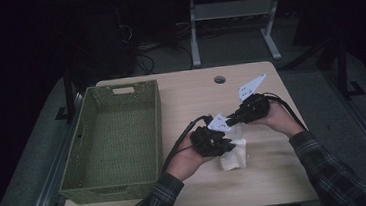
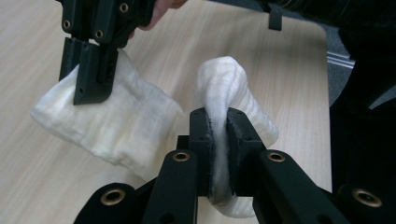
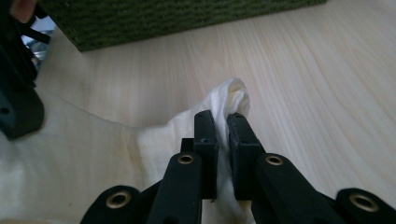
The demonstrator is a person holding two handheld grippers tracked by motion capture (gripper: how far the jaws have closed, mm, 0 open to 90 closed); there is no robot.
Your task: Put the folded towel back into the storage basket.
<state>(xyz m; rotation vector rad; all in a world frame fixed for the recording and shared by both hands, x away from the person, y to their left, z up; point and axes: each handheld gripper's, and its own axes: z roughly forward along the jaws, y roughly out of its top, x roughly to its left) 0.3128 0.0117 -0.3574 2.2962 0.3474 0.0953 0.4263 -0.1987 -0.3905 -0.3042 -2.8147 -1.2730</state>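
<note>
While both grippers pinch the white cloth (image 1: 234, 153), the work is to hold it spread and bring it where it must go, probably toward the green basket (image 1: 116, 139). The left gripper (image 2: 219, 140) is clenched on one bunched edge of the cloth; in its own view the fabric is squeezed between the two black jaws. The right gripper (image 3: 222, 135) grasps another edge in the same manner, with a fold standing up between its jaws. In the high view the cloth hangs between the two hands, at the near middle of the surface (image 1: 267, 176), to the right of the basket. Whether its lower part touches the wood, I cannot tell.

To do this step well, I think both hands should go at the same height and the same speed, so that the cloth is not pulled out of one grip. The two grips should stay moderately apart, giving the fabric a light tension without stretching. The pinch must not be loosened until the cloth is over its place.
</note>
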